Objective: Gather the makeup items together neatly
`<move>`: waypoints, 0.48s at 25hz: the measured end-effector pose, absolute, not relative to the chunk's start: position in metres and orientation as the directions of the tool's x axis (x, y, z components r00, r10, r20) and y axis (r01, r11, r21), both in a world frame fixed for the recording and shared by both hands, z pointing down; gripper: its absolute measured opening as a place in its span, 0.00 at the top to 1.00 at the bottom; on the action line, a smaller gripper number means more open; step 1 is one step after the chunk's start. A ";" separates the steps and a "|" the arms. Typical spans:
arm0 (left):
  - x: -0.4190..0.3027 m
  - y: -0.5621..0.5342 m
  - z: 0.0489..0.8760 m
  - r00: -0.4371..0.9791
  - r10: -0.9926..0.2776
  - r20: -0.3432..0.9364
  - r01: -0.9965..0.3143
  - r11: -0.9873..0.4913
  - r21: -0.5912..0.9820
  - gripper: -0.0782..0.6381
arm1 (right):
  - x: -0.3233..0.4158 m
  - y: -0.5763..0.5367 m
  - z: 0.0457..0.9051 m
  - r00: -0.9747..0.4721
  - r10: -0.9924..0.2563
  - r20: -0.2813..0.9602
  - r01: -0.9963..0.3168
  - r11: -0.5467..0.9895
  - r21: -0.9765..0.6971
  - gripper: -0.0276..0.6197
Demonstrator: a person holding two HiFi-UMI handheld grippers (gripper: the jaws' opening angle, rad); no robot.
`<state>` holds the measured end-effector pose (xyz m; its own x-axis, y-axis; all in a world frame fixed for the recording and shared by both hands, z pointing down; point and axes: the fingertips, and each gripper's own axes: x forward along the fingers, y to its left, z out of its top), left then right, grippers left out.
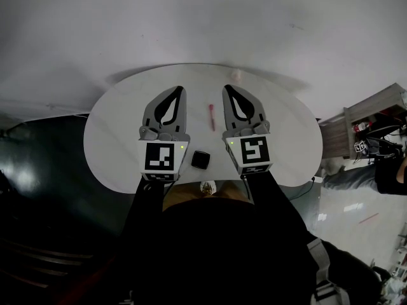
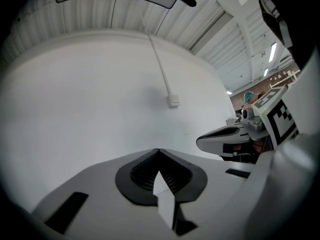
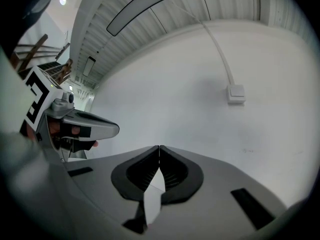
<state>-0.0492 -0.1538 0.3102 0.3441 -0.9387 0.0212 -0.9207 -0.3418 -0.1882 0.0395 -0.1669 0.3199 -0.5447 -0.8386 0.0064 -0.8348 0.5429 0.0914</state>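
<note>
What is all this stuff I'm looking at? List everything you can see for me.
table: one, white, rounded, beneath both grippers.
slim stick: one, pinkish red, on the table between the two grippers.
square compact: one, black, on the table nearer the person.
small pale item: one, whitish, at the table's far edge; too small to identify.
small white item: one, at the table's near edge, partly hidden.
shelf unit: one, grey-brown, to the right of the table.
wall switch: one, white, on the wall, cable running up.
left hand-held gripper: one, grey, shut, empty.
right hand-held gripper: one, grey, shut, empty.
</note>
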 end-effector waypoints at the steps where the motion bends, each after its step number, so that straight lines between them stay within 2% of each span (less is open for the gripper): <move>1: -0.049 -0.154 0.310 0.343 -0.939 0.021 -0.920 -0.340 -0.192 0.87 | 0.040 -0.167 0.320 -0.543 -0.839 0.008 -0.836 0.542 0.089 0.91; 12: -0.051 -0.155 0.309 0.341 -0.940 0.015 -0.920 -0.337 -0.199 0.87 | 0.041 -0.166 0.321 -0.539 -0.842 0.006 -0.839 0.537 0.091 0.91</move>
<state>-0.0510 -0.1545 0.3092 0.3412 -0.9399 0.0153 -0.9202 -0.3372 -0.1986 0.0405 -0.1657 0.3214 -0.5389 -0.8423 0.0058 -0.8385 0.5371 0.0914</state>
